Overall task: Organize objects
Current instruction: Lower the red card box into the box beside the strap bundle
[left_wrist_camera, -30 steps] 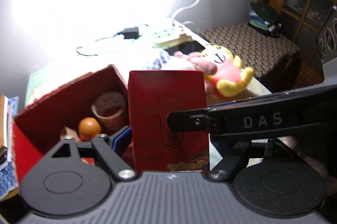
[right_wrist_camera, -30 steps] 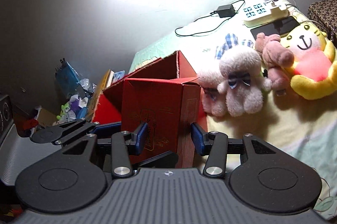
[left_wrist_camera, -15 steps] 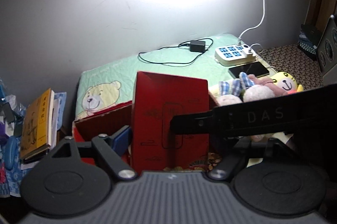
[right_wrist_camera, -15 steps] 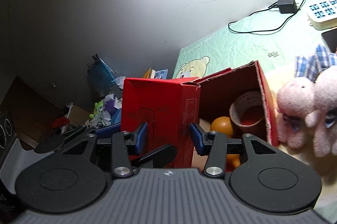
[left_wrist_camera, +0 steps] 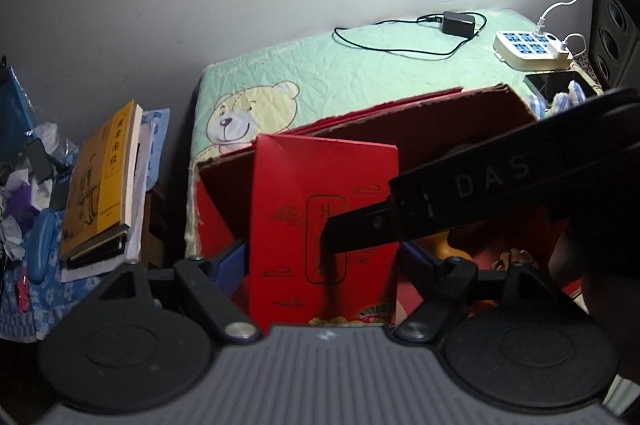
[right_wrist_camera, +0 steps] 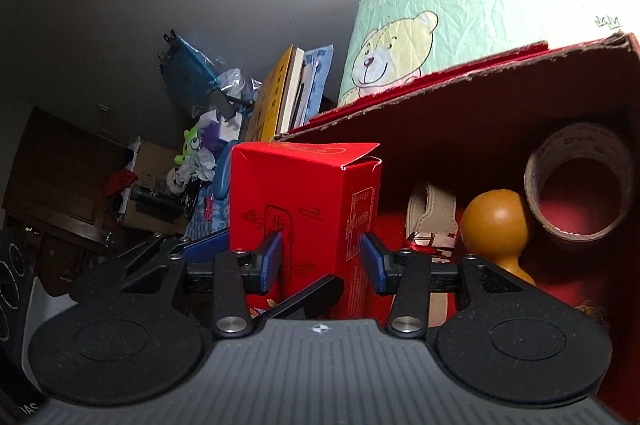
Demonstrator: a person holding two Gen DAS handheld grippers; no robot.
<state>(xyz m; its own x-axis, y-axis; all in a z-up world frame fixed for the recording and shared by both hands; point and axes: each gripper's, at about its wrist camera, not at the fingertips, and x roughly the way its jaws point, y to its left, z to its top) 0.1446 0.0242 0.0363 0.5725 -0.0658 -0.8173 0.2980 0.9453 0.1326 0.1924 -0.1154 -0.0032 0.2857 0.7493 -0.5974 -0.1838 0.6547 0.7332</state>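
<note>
A small red carton (left_wrist_camera: 324,225) with gold drawings stands upright at the left end of a big open red cardboard box (left_wrist_camera: 460,113). My left gripper (left_wrist_camera: 320,265) is shut on the carton, one blue pad on each side. My right gripper (right_wrist_camera: 322,261) is also shut on the carton (right_wrist_camera: 304,201), across one corner of it. The right gripper's black body (left_wrist_camera: 500,185) crosses the left wrist view in front of the carton. Inside the big box (right_wrist_camera: 480,97) lie a tape roll (right_wrist_camera: 576,181), an orange gourd (right_wrist_camera: 496,225) and a beige strap (right_wrist_camera: 432,209).
The big box rests on a green quilt with a bear print (left_wrist_camera: 256,117). A stack of books (left_wrist_camera: 104,177) and clutter stand to the left. A charger and cable (left_wrist_camera: 456,23), a power strip (left_wrist_camera: 528,49) and a phone (left_wrist_camera: 556,85) lie at the back right.
Both grippers carried the small red carton leftward and lowered it into the left end of the big box. The plush toys have left both views.
</note>
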